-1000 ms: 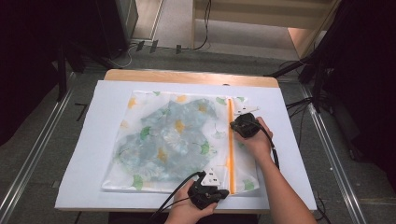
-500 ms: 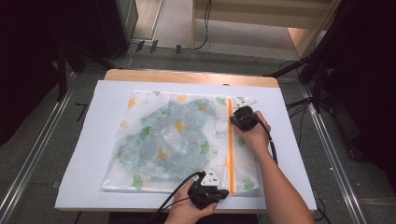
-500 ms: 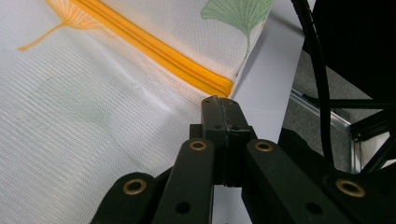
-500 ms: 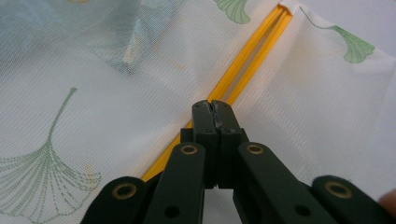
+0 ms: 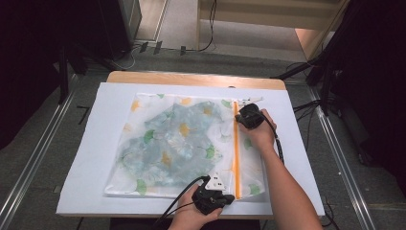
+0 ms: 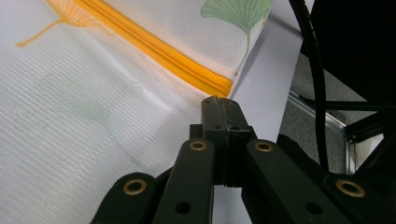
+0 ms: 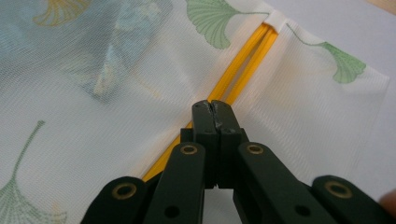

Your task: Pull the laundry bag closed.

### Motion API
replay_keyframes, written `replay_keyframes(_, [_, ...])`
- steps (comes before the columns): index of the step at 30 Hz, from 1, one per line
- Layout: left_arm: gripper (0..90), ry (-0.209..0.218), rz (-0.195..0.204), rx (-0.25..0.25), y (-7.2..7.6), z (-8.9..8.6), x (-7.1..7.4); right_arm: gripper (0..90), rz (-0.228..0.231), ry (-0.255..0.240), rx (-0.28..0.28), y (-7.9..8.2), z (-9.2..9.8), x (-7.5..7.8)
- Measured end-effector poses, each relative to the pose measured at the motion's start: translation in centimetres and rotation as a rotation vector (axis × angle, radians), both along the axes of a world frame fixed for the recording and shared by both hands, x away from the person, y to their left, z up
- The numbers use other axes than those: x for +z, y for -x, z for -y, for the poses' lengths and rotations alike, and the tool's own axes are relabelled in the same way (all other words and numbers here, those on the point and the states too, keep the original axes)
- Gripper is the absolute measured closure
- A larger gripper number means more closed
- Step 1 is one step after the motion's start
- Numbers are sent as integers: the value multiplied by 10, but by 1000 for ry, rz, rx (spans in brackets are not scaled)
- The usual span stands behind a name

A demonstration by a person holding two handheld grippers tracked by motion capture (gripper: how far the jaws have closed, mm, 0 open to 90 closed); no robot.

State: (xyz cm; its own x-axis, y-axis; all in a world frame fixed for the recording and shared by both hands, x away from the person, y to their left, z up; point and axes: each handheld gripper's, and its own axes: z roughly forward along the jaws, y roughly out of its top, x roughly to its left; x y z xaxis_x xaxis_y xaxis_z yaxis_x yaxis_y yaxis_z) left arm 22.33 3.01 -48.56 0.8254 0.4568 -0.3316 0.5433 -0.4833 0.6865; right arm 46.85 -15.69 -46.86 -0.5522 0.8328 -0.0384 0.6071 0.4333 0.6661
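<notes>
My right gripper (image 7: pixel 215 108) is pinched on the orange zipper (image 5: pixel 236 143) near its far end; I judge the slider is between the jaws, though it's hidden. The mesh bag (image 5: pixel 182 143) lies flat mid-tabletop. The zipper runs near-to-far along the bag's right side. My left gripper (image 6: pixel 223 103) pinches the bag's near edge.

Jaws of left gripper (image 6: pixel 218 103) pressed together, tips just beside end of orange zipper (image 6: pixel 154 49) on white mesh bag (image 6: pixel 79 102) (ginkgo-leaf print).
</notes>
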Motion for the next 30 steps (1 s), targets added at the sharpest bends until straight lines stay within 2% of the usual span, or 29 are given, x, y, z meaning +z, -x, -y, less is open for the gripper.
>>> replay_keyframes(9, [900, 8, -21, 6, -2, 0, 0, 900, -7, -1, 1, -16, 0, 1])
replay_keyframes(13, [900, 5, -14, 5, -1, 0, 0, 900, -9, 16, -1, -21, -1, 2])
replay_keyframes(18, [900, 11, -45, 0, -4, -1, 0, 900, -7, 3, -8, -30, 0, 2])
replay_keyframes(23, [900, 3, -34, 0, -3, 0, 0, 900, -21, -25, -33, -40, 0, 1])
replay_keyframes(26, [900, 11, -57, 0, -5, -1, 0, 900, -19, -32, -41, -46, 0, 0])
replay_keyframes(30, [900, 9, -57, -1, -5, -1, 0, 900, -24, -24, -47, -53, -1, 1])
